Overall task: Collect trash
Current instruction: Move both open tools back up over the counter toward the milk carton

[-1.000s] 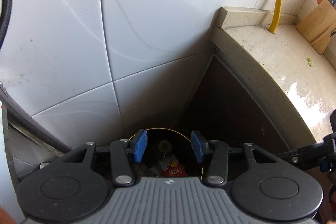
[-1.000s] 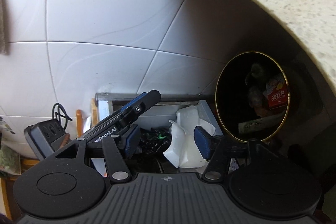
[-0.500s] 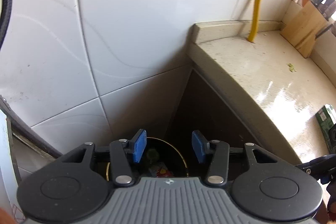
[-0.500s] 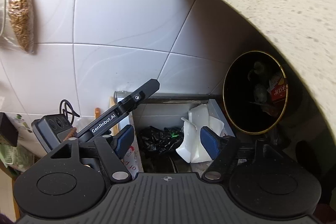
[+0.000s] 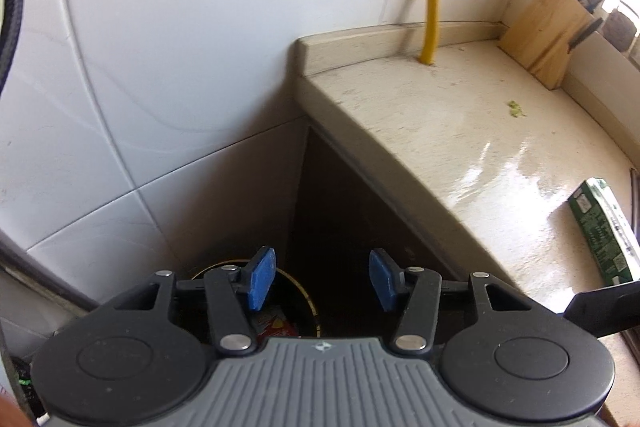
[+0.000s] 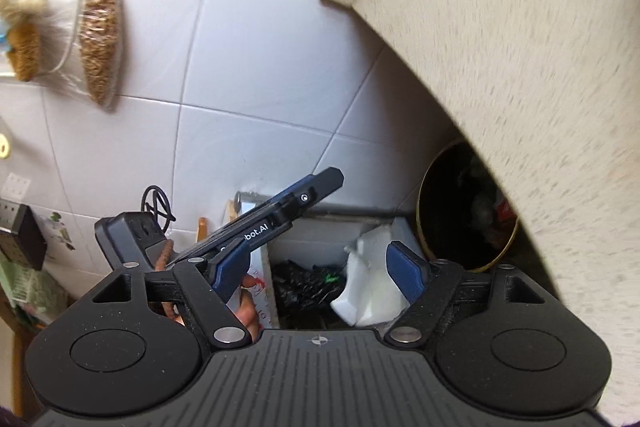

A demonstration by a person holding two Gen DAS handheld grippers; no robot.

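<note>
Blue pads of my left gripper [image 5: 322, 279] stand spread and hold nothing above the black trash bin [image 5: 298, 293]; the green packet [image 5: 600, 231] waits on the countertop [image 5: 460, 147], so I should rise past its edge first. My right gripper [image 6: 320, 269] is also spread and empty, and the counter overhang [image 6: 520, 67] crowds its right side.

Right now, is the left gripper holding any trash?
No, the left gripper is open, with nothing between its blue fingers.
</note>
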